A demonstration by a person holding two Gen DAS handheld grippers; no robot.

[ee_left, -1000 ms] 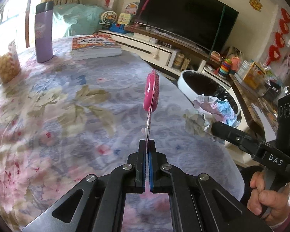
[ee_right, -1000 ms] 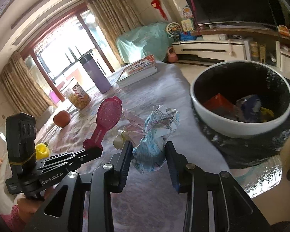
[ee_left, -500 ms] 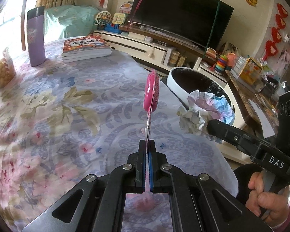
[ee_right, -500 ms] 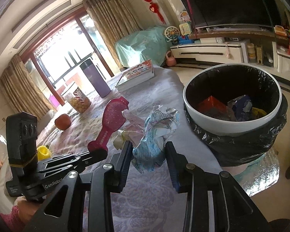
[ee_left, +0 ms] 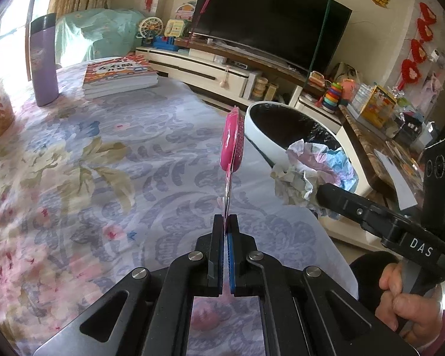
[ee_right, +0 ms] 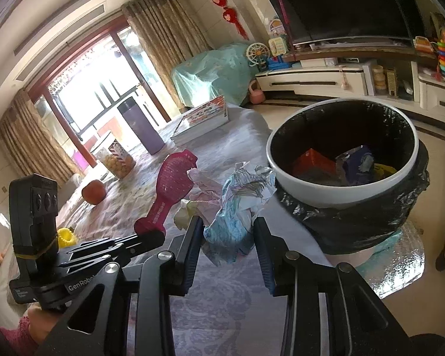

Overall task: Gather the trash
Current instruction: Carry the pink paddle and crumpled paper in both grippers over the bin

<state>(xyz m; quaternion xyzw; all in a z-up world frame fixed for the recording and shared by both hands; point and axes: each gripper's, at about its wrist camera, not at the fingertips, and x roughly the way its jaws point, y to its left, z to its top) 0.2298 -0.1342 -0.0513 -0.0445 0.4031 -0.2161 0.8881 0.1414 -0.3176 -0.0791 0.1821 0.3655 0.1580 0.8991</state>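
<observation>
Here, crumpled paper [ee_right: 237, 207] clamped in right hand-held gripper [ee_right: 227, 234]

Living room, cream walls [ee_left: 379, 29] with red hangings [ee_left: 412, 65]. Large dark TV [ee_left: 270, 20] over a long white cabinet [ee_left: 210, 68]. Tan curtains [ee_right: 166, 47] flank a bright, red-framed glass door [ee_right: 83, 89]. Teal-covered sofa [ee_right: 210, 71] in the corner. Floral-clothed tabletop [ee_left: 89, 163]. Pale floor [ee_right: 279, 115].
</observation>
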